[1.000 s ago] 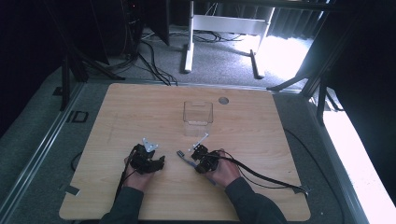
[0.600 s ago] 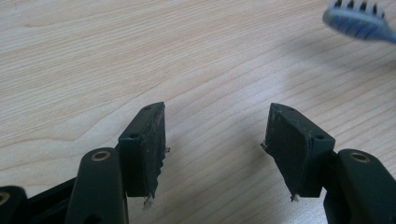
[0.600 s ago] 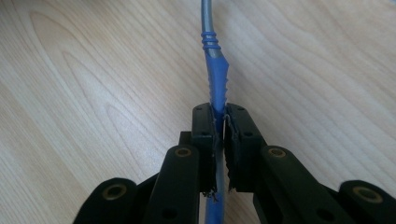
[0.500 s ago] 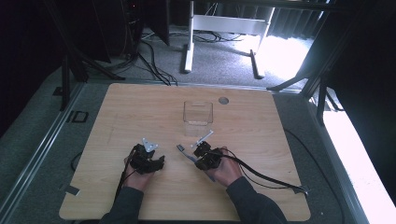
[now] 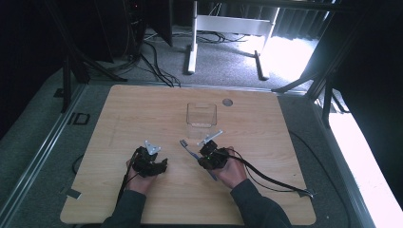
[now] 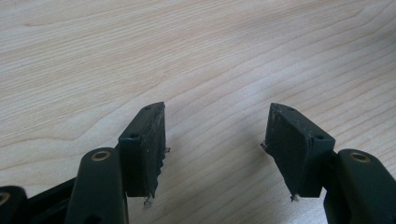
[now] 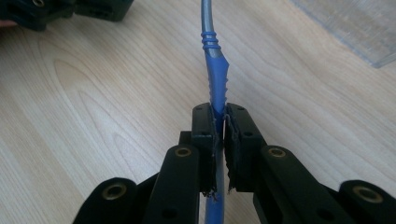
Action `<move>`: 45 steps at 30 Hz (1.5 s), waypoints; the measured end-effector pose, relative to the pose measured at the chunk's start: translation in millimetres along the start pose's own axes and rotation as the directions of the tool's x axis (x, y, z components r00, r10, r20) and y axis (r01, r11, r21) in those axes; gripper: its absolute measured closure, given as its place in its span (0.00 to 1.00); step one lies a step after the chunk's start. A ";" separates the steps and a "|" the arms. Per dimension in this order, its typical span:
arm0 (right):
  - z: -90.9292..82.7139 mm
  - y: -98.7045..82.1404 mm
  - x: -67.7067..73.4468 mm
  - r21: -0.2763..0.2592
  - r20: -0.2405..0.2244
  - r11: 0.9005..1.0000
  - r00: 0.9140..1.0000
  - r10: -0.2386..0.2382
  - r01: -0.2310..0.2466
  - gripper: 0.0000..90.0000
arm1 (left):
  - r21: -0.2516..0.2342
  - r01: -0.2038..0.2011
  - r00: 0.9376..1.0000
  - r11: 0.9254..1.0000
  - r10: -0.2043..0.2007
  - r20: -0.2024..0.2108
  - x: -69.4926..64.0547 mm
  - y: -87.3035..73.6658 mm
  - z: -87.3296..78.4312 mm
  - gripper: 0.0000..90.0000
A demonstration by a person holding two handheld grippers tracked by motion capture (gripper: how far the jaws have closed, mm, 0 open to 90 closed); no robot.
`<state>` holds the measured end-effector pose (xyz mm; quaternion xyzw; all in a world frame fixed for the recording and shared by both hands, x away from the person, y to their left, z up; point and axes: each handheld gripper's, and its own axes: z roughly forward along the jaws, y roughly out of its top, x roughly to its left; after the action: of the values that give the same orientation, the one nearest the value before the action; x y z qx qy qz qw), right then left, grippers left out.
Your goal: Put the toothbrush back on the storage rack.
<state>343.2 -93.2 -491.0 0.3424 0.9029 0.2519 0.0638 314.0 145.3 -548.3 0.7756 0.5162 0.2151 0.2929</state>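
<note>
Your right gripper [image 7: 219, 140] is clamped on the blue toothbrush [image 7: 215, 84], pads pinching the ribbed rubbery grip section, the clear shaft running on past the jaws; in the high view the toothbrush [image 5: 190, 149] lies low over the desk [image 5: 142, 109], head pointing up and left, just short of the clear plastic cup [image 5: 201, 115]; your left gripper [image 6: 215, 144] sits empty, jaws wide apart over bare wood, well to the left of the work; the likely step is carrying the brush to the cup, so lift before you swing, keep the grip square on the ribs where the rubber gives purchase, and tip the head up so the handle end drops in without knocking the thin wall; cup looks light, squarish, see-through, apt to slide or topple if nudged; desk is pale wood-grain laminate, smooth, offering little friction; brush handle slim and glossy beyond the ribs, so don't let the pinch creep forward.
</note>
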 end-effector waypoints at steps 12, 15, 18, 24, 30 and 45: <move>-11.7 2.0 -2.2 -0.094 0.010 0.996 1.000 0.005 -0.004 0.92 | -0.001 0.000 1.000 1.000 0.000 0.000 -0.1 -0.1 0.0 0.43; -14.1 2.4 -2.4 -0.109 0.010 0.994 1.000 0.011 -0.009 0.92 | 0.000 0.000 1.000 1.000 0.000 0.000 0.2 -0.1 -0.4 0.43; -16.8 2.8 -3.0 -0.130 0.012 0.991 1.000 0.011 -0.009 0.92 | -0.001 0.000 1.000 1.000 0.000 0.001 0.1 -0.2 0.2 0.43; -22.3 4.6 -5.8 -0.171 0.017 0.985 1.000 0.021 -0.018 0.92 | -0.001 -0.001 1.000 1.000 0.001 0.000 -0.1 -0.3 0.4 0.43; -27.6 5.7 -8.0 -0.207 0.016 0.978 1.000 0.025 -0.021 0.92 | 0.002 -0.001 1.000 1.000 0.001 0.002 -0.4 -0.3 0.9 0.43; -30.9 6.9 -9.7 -0.265 0.026 0.964 0.999 0.027 -0.019 0.92 | 0.006 0.000 1.000 1.000 0.000 -0.001 -0.1 -0.5 1.1 0.43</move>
<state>345.6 -107.8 -461.4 0.3450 0.8561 0.3658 0.1192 314.3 145.1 -549.4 0.7764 0.5169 0.2140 0.2903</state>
